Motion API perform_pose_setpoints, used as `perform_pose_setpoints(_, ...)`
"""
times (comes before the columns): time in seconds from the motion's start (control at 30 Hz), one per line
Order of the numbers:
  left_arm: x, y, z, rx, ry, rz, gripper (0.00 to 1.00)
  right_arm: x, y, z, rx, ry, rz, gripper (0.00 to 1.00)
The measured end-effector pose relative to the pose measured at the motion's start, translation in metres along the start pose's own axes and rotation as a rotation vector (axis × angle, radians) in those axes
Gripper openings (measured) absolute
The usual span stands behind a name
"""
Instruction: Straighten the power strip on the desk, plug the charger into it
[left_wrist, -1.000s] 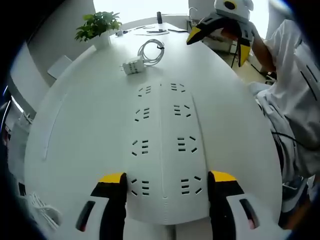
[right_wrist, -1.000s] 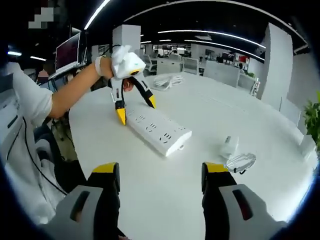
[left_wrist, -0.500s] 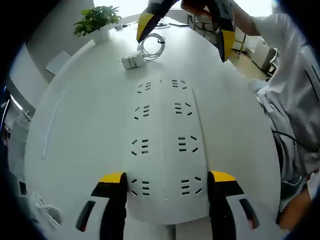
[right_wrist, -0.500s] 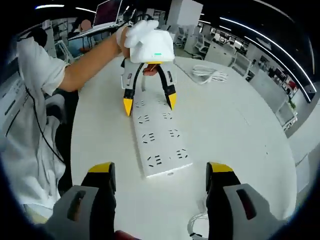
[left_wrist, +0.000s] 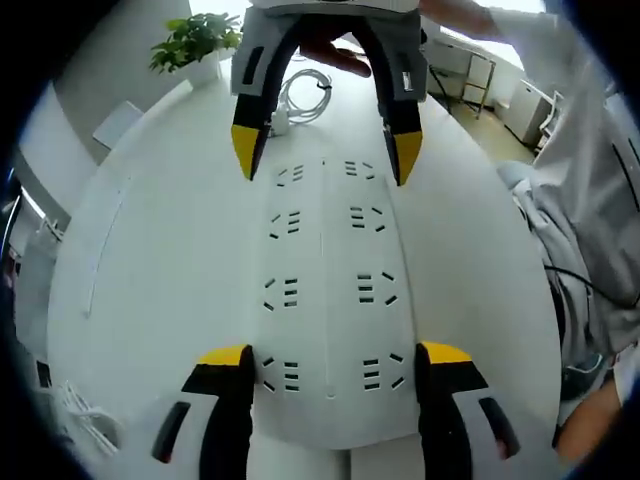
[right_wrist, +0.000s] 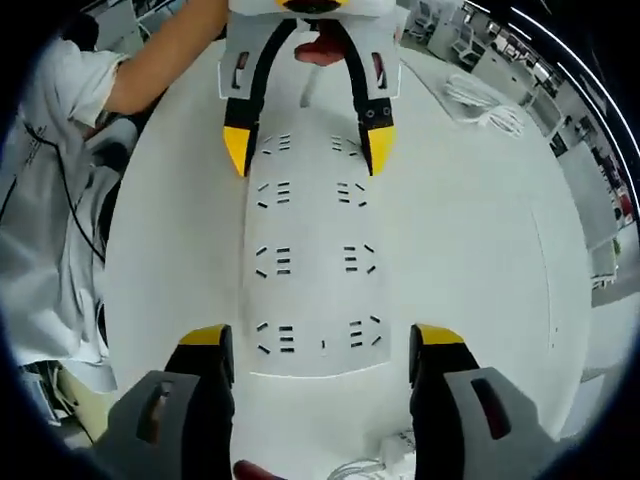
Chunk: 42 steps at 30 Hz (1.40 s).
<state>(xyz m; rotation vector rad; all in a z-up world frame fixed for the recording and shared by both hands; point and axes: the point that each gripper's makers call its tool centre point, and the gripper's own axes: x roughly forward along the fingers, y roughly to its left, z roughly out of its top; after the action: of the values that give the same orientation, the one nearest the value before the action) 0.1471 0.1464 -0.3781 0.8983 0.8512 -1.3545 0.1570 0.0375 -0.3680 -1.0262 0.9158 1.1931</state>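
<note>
Both tools are wide open, one at each short end of the power strip (left_wrist: 325, 290). The left tool (left_wrist: 335, 365) has a jaw on each side of one end. The right tool (right_wrist: 315, 345) has a jaw on each side of the other end. I cannot tell if any jaw touches it yet.

The power strip lies flat on the white surface (left_wrist: 150, 260). It looks hard and stiff, so it should turn in one piece. Its smooth plastic may slip, so pinch its long sides near the ends.

The charger (left_wrist: 280, 122) sits just past the strip's far end, with its coiled cable (left_wrist: 305, 98). A plant (left_wrist: 195, 45) stands farther off.
</note>
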Motion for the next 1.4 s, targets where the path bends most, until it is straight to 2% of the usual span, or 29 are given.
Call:
perform_pose_setpoints(0.17, -0.001, 0.004, -0.002, -0.005, 0.002, 0.001, 0.67, 0.008, 0.004, -0.004, -0.049, 0.048, 0.026, 0.67)
perform_pose_setpoints(0.23, 0.0, 0.003, -0.001, -0.007, 0.002, 0.002, 0.67, 0.008, 0.009, -0.007, -0.021, 0.057, 0.068, 0.65)
perform_pose_setpoints(0.37, 0.0, 0.002, 0.0, -0.011, 0.002, 0.003, 0.67, 0.009, 0.011, -0.009, -0.026, 0.059, 0.09, 0.64)
perform_pose_setpoints(0.83, 0.003, 0.005, 0.004, -0.068, -0.002, 0.023, 0.67, 0.011, -0.003, -0.011, -0.12, 0.106, 0.113, 0.63)
perform_pose_setpoints(1.4, 0.005, 0.006, 0.006, -0.091, -0.026, 0.02, 0.68, 0.012, -0.015, -0.01, -0.136, 0.101, 0.13, 0.64)
